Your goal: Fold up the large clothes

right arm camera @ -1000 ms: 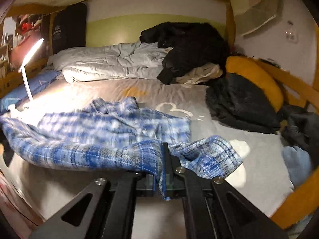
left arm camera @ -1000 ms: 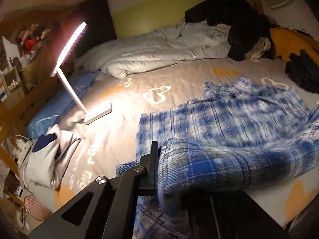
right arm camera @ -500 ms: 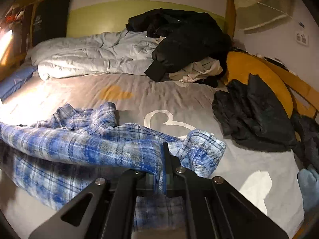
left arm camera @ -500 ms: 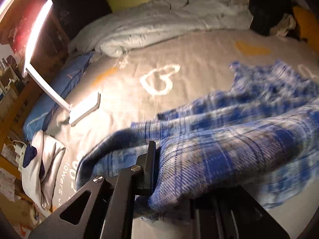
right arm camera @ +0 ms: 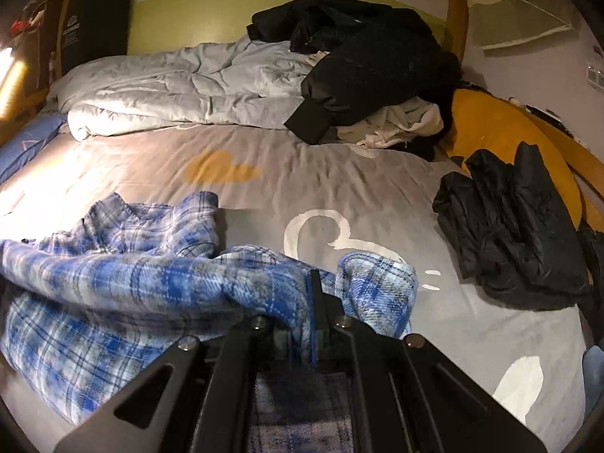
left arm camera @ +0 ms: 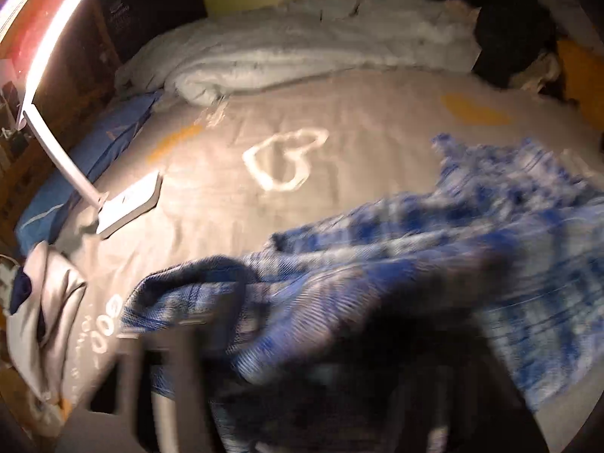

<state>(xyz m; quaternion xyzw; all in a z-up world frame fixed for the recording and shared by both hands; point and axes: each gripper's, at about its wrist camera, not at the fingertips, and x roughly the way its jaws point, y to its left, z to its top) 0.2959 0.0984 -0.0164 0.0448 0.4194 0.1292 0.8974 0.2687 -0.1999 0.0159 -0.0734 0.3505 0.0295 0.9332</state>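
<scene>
The right wrist view shows the right gripper (right arm camera: 315, 302) with its fingers pressed together on a fold of the blue plaid shirt (right arm camera: 124, 294); the jaws are just starting to part, with the cloth between them and still pinched. The shirt lies bunched on the grey bed sheet (right arm camera: 339, 181) toward the near left corner of the bed, one cuff curled up just right of the gripper. A rumpled pale duvet (right arm camera: 181, 87) runs along the far edge of the bed, with a black coat (right arm camera: 370, 60) heaped on its right end over some cream cloth (right arm camera: 400, 124). A second black jacket (right arm camera: 517, 226) lies at the right edge, against an orange cushion (right arm camera: 487, 124).

In the left wrist view, heavily blurred, the left gripper (left arm camera: 302, 339) is spreading open; the shirt (left arm camera: 434, 264) drapes loosely across the gap between its fingers, which no longer clamp it. A lit white desk lamp (left arm camera: 124, 204) stands on the sheet near the left edge, with a blue pillow (left arm camera: 94, 158) behind it and a grey garment (left arm camera: 45, 324) hanging at the near left corner.
</scene>
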